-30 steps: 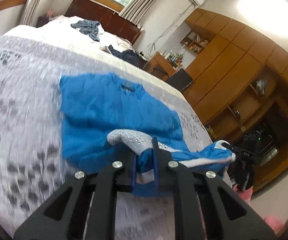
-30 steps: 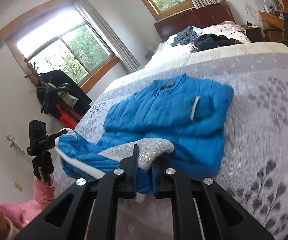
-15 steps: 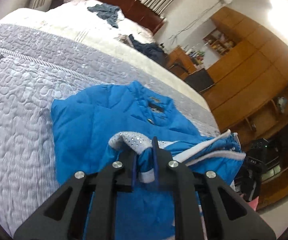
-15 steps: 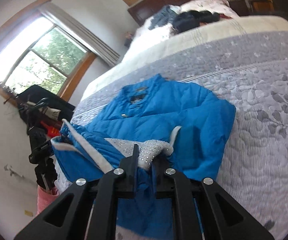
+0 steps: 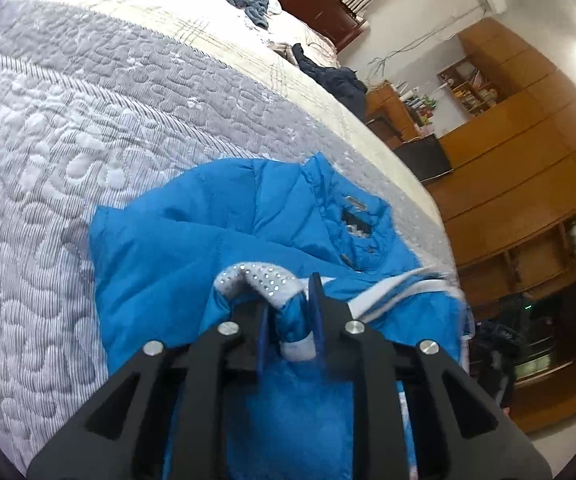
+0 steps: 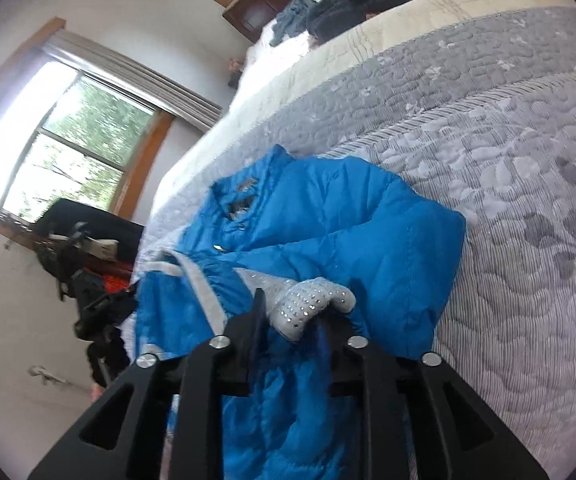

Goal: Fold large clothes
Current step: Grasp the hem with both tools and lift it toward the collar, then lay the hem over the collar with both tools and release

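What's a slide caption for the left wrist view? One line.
Left hand-held gripper clamps blue jacket hem above quilted bed.

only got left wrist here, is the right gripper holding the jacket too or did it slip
observer: It is holding. The right gripper is shut on the blue jacket, pinching the grey studded trim at its edge.
operator: ok, anything off the bed on that side i should watch for
observer: Yes. A black stand loaded with dark gear stands close beside the bed, below a window. The jacket's loose end hangs near it.
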`<state>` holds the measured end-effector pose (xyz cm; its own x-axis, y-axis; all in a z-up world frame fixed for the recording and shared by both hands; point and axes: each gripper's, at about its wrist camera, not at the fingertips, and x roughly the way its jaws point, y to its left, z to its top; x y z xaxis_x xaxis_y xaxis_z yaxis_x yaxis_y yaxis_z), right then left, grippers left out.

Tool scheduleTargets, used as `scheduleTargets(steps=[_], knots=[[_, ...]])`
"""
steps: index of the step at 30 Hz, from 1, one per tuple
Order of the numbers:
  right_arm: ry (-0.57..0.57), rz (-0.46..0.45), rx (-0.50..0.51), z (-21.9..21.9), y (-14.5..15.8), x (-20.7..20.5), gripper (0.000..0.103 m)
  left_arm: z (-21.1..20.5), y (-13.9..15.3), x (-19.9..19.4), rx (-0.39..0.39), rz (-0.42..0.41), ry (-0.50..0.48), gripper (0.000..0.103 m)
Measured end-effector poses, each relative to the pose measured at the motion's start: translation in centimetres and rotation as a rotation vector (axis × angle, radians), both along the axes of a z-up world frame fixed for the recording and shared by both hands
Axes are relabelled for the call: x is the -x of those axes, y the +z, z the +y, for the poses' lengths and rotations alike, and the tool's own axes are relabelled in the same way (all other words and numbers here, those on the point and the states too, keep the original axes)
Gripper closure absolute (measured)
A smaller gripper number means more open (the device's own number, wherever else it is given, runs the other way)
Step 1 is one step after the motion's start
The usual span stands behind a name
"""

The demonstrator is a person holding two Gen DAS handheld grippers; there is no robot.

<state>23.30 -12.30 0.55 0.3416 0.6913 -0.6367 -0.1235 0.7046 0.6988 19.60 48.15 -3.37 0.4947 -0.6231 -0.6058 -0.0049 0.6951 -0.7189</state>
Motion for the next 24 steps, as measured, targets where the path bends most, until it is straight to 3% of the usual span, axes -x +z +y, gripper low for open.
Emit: scheduleTargets(steps=[1,3,5,8,12,14,20,22,24], knots=[[0.004,-0.006,-0.018,-0.4,0.2,0.5,0.074,0.7,0.2,0.6,0.057,0.006,0.003,0.078],[0.002,-0.013,-0.019,-0.9,0.5,1.1,0.067,1.7,1.0,1.7,0.082,-0.016,0.02,0.069],[-0.028,-0.043,0.034,-1.4,1.3,1.8,0.031,2.6,2.1,2.9,0.045,-0.063,0.047,0.053],[-0.041,-0.101,0.112,-1.9,2.6,2.6,0.031,3.5,3.2,4.3,0.002,-0.111,0.041,0.051],[0.02,-0.168,0.195,-0.2,3.6,2.3,0.028,2.5,3.8,4.5,-0.118,-0.157,-0.007,0.044],[0.06,-0.182,0.22,0.9,3.4,1.8,0.021,1.8,3.5,4.0,-0.151,-0.167,-0.042,0.041],[0.135,-0.204,0.354,4.3,1.6,-0.7,0.018,-1.5,2.1,1.7,-0.33,-0.208,-0.157,0.036],[0.145,-0.204,0.396,5.2,0.8,-1.5,0.02,-2.3,1.8,1.2,-0.381,-0.219,-0.179,0.035],[0.151,-0.204,0.409,5.7,0.3,-1.8,0.029,-3.5,1.5,0.7,-0.427,-0.226,-0.202,0.035]])
